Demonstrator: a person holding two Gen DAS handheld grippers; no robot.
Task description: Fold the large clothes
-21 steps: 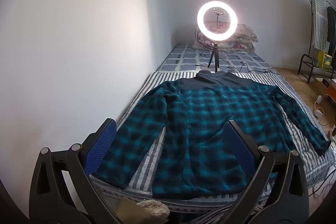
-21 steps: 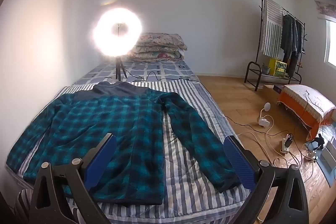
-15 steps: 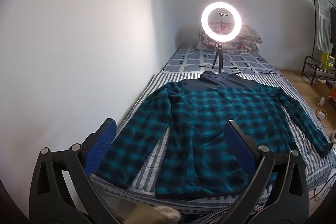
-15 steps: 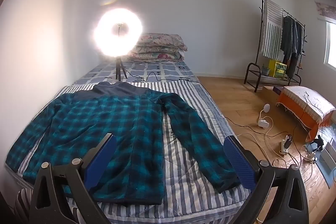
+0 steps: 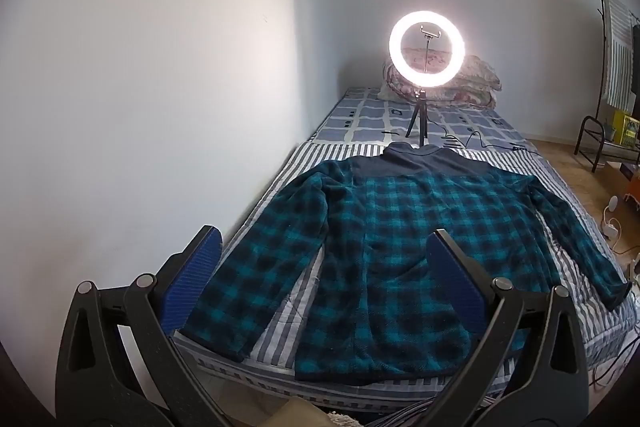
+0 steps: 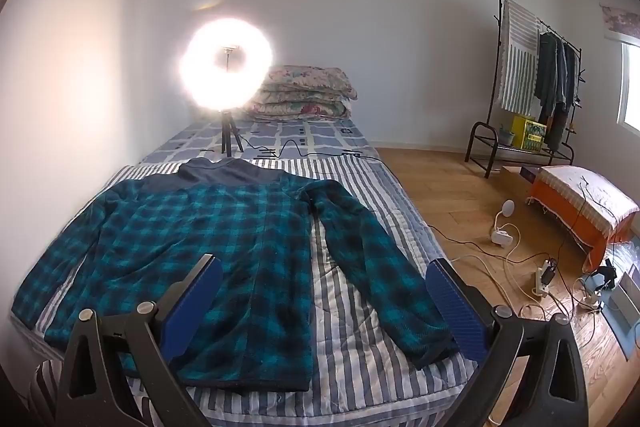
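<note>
A teal and black plaid fleece jacket (image 5: 404,247) with a dark navy yoke lies flat and spread out on the striped bed cover (image 5: 280,331), sleeves out to both sides. It also shows in the right wrist view (image 6: 208,247). My left gripper (image 5: 324,283) is open and empty, held above the foot of the bed near the jacket's left sleeve and hem. My right gripper (image 6: 324,291) is open and empty, above the jacket's hem and right sleeve (image 6: 380,275).
A lit ring light on a tripod (image 5: 426,51) stands on the bed behind the collar, with folded quilts (image 6: 304,99) behind it. A wall runs along the bed's left side. Cables and power strips (image 6: 544,275), an orange stool (image 6: 580,211) and a clothes rack (image 6: 532,79) are on the floor at right.
The left gripper has shifted left and slightly back, so the jacket sits further right in its view. The right gripper's view has barely changed. Both stay open.
</note>
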